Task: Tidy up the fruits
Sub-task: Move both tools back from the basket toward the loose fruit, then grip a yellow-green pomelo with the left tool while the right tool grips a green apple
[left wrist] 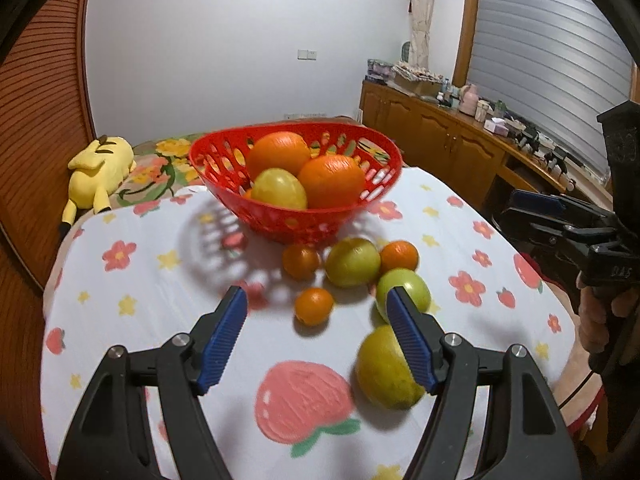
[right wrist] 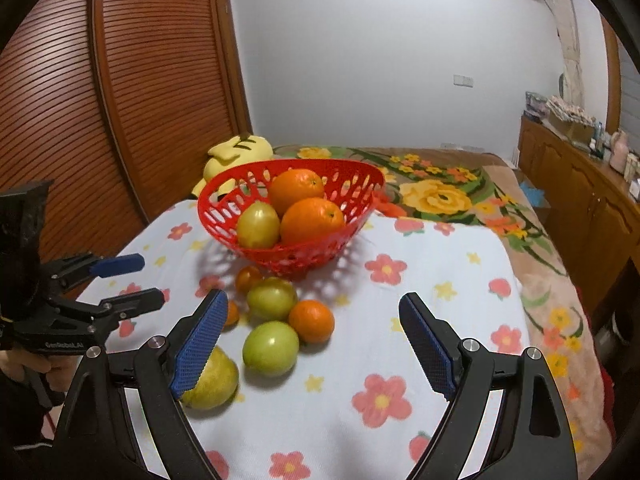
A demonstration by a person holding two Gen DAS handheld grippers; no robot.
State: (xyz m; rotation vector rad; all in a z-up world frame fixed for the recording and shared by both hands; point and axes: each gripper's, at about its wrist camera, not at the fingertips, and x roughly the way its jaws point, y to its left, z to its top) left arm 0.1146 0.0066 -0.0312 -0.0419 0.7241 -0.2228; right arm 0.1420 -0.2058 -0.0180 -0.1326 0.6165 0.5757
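A red perforated basket [left wrist: 224, 160] [right wrist: 352, 184] holds two large oranges [left wrist: 331, 181] and a yellow-green fruit [left wrist: 279, 189]. In front of it on the flowered cloth lie small oranges [left wrist: 314, 306] [right wrist: 311, 321] and green fruits [left wrist: 352, 263] [right wrist: 271, 348], plus a large yellow-green fruit [left wrist: 380, 372] [right wrist: 214, 380]. My left gripper [left wrist: 316, 308] is open above the cloth, with a small orange between its fingertips. My right gripper [right wrist: 312, 316] is open and empty above the loose fruits; it also shows in the left wrist view [left wrist: 532, 208].
A yellow plush toy [left wrist: 100, 170] lies at the back left beside a wooden slatted door [right wrist: 120, 100]. A floral blanket [right wrist: 460, 196] covers the bed behind. A wooden cabinet [left wrist: 440, 136] with clutter runs along the right wall.
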